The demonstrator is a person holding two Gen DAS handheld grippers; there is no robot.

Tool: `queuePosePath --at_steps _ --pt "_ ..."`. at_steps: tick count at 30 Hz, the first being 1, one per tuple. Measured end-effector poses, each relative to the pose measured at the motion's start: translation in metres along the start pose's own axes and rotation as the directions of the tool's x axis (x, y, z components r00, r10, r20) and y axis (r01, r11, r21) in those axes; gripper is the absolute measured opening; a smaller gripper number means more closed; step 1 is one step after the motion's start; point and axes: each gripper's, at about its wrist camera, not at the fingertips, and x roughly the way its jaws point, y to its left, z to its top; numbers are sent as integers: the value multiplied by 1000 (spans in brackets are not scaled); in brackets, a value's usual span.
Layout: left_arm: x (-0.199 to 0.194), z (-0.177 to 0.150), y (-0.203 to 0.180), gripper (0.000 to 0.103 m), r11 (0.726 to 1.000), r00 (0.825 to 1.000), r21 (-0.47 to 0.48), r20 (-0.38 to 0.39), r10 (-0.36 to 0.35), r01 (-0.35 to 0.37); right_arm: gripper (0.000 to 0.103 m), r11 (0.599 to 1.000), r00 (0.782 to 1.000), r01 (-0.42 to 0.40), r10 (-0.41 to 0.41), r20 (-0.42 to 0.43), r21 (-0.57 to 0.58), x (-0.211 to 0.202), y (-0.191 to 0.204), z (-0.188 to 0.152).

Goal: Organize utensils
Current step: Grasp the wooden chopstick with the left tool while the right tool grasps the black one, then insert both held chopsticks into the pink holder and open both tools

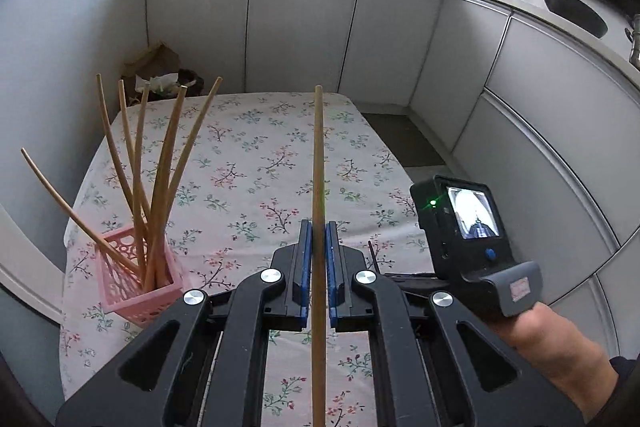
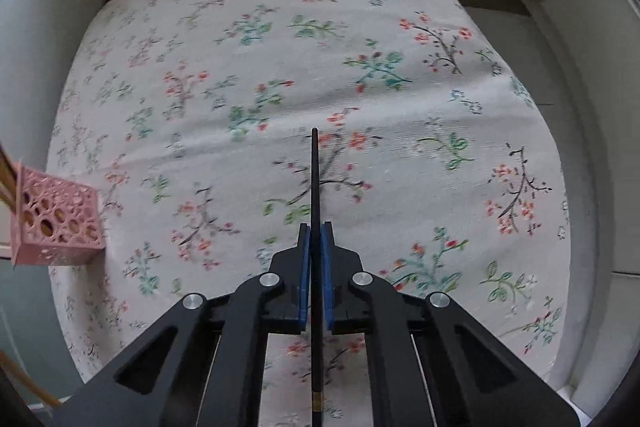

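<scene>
My left gripper is shut on a long wooden chopstick that points forward above the table. A pink perforated basket stands at the table's left edge with several wooden chopsticks leaning in it. My right gripper is shut on a thin black chopstick with a gold band near its back end, held above the floral tablecloth. The basket also shows in the right wrist view, far left. The right gripper's body with its screen shows to the right in the left wrist view.
The table wears a floral tablecloth. White kitchen cabinets run behind and to the right. A brown paper bag stands on the floor beyond the table's far left corner. A white wall lies to the left.
</scene>
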Motion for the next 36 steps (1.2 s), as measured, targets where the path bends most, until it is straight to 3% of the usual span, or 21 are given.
queuePosePath --at_steps 8,26,32,36 --pt "-4 0 2 6 1000 1000 8 16 6 -6 5 995 988 -91 94 118 -29 -45 4 -8" --pt "-23 11 29 6 998 997 -64 72 8 -3 5 976 935 -150 193 298 -159 -102 23 -20" --pt "-34 18 64 6 990 992 -136 117 51 -35 5 944 833 -181 296 468 -274 -144 34 -32" --pt "-49 26 90 6 982 972 -169 204 114 -79 5 930 761 -142 322 563 -340 -164 45 -44"
